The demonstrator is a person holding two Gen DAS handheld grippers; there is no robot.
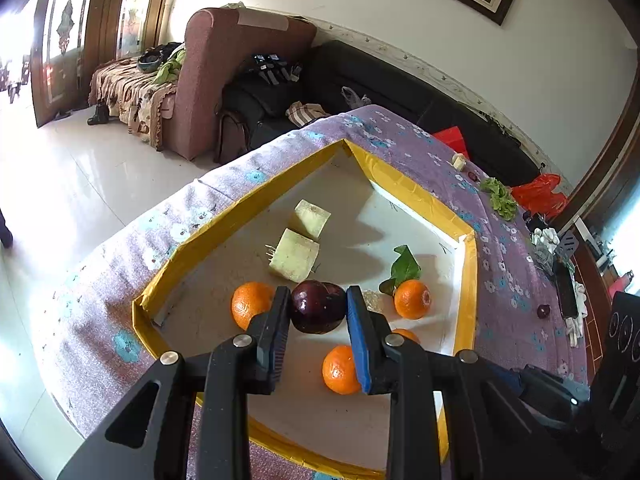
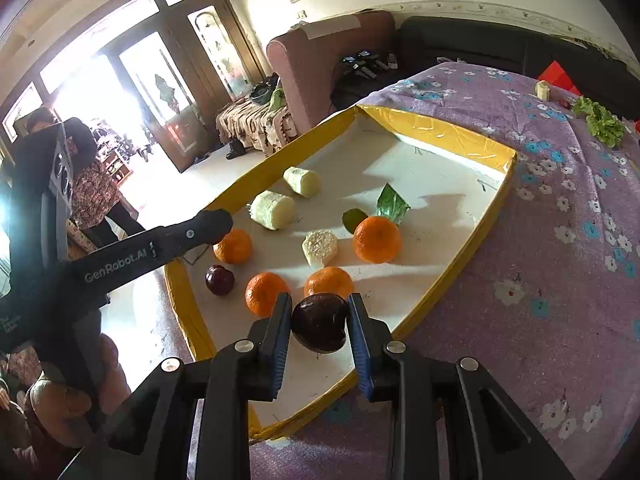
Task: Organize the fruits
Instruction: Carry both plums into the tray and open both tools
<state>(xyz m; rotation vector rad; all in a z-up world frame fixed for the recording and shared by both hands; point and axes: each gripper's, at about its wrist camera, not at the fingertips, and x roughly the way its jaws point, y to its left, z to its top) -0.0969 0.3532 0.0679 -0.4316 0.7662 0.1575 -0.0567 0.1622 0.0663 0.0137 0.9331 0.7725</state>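
A white tray with a yellow rim (image 1: pixel 260 192) (image 2: pixel 460 136) lies on the purple flowered cloth. It holds several oranges (image 1: pixel 412 298) (image 2: pixel 377 239), pale green cut chunks (image 1: pixel 296 256) (image 2: pixel 274 210) and a leaf (image 2: pixel 392 200). My left gripper (image 1: pixel 318 294) hangs over the tray's near left part, shut on a dark plum (image 1: pixel 318 308). Over the tray's near edge my right gripper (image 2: pixel 320 300) is shut on a second dark plum (image 2: pixel 320 322). One left gripper finger (image 2: pixel 208 224) reaches in from the left. A further plum (image 2: pixel 219 280) lies in the tray below it.
On the cloth beyond the tray lie lettuce (image 1: pixel 498 196) (image 2: pixel 598 120), a pale chunk (image 1: pixel 459 160) (image 2: pixel 542 90) and a loose plum (image 1: pixel 543 311). Sofas stand behind the table. A person (image 2: pixel 92 184) stands by the doors at the left.
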